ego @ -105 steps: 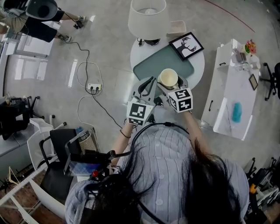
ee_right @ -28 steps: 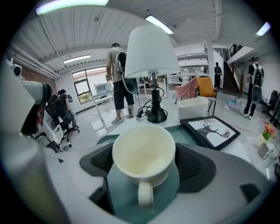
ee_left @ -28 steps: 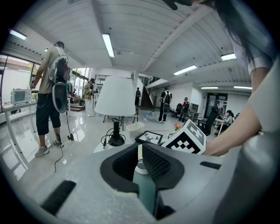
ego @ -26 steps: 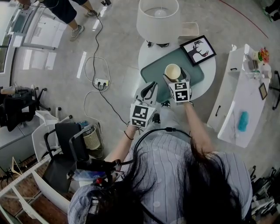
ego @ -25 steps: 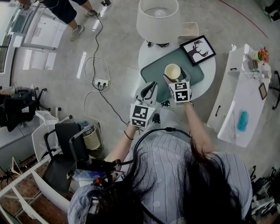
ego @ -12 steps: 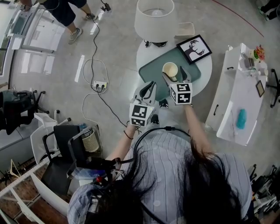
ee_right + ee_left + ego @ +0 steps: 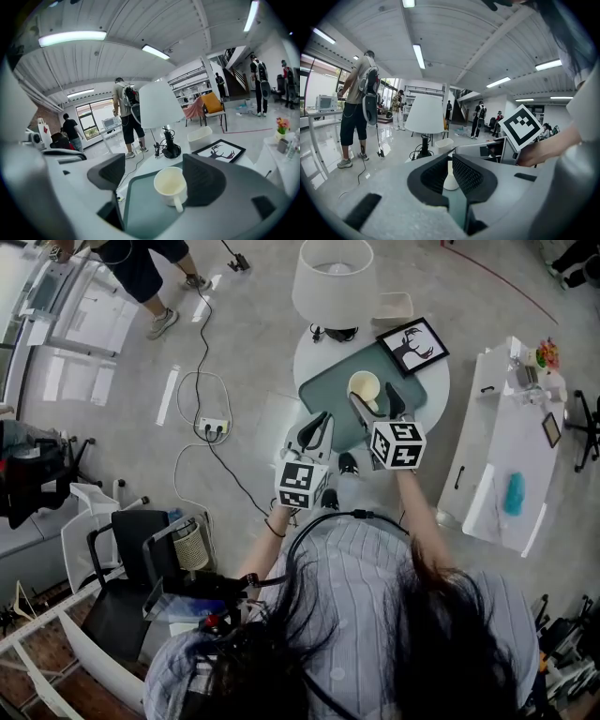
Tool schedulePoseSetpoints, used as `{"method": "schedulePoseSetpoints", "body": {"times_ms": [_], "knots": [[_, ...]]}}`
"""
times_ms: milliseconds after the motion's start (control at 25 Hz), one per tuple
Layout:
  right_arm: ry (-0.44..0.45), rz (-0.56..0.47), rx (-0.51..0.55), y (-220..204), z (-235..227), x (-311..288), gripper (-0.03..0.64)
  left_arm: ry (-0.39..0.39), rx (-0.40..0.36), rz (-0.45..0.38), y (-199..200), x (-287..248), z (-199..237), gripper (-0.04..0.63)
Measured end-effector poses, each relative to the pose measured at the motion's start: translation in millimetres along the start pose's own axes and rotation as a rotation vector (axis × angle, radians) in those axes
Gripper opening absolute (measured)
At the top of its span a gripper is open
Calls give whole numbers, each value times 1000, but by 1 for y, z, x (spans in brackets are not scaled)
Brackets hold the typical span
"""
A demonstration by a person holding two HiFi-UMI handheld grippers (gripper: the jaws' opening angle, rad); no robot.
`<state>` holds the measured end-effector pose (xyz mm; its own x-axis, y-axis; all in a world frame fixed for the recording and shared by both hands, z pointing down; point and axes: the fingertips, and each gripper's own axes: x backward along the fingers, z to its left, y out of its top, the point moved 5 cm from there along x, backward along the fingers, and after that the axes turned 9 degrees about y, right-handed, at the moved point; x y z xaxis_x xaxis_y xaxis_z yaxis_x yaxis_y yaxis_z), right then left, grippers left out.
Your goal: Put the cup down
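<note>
A cream cup (image 7: 364, 387) stands upright on the green mat (image 7: 330, 395) of a round white table (image 7: 307, 357). My right gripper (image 7: 373, 399) is open around it, one finger on each side. In the right gripper view the cup (image 7: 171, 186) sits on the mat (image 7: 140, 204) with its handle toward the camera, close against the right pad (image 7: 202, 178) and well apart from the left pad (image 7: 112, 171). My left gripper (image 7: 317, 426) hovers just off the table's near left edge, jaws together with nothing in them.
A white lamp (image 7: 333, 277), a framed deer picture (image 7: 412, 345) and a small white box (image 7: 392, 304) share the table behind the mat. A white cabinet (image 7: 506, 446) stands to the right. A power strip and cable (image 7: 208, 427) lie on the floor at left, with a person (image 7: 150, 259) beyond.
The right gripper's jaws have opened and let go of the cup, which now stands on the mat. The gripper has drawn back slightly. The left gripper stays as it was.
</note>
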<state>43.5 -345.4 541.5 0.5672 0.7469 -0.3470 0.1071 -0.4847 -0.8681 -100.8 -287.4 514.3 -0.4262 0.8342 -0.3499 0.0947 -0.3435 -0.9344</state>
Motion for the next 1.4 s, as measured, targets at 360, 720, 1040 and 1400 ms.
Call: {"method": "schedulePoseSetpoints", "body": {"times_ms": [360,720,1040,1400], "knots": [[12,-18,40,-3,39,33,394,-17,-16,-52,9,36,-7,31],[77,-33,60,-19,95,71,342,-27,-36,-82,4,89,-16,31],[83,-59,43,-35,126,107,260,-50,-30,-95,-10,124,-29,31],[72,-47,54,-45,150,135,215,-62,-46,-100,-22,152,-42,31]]}}
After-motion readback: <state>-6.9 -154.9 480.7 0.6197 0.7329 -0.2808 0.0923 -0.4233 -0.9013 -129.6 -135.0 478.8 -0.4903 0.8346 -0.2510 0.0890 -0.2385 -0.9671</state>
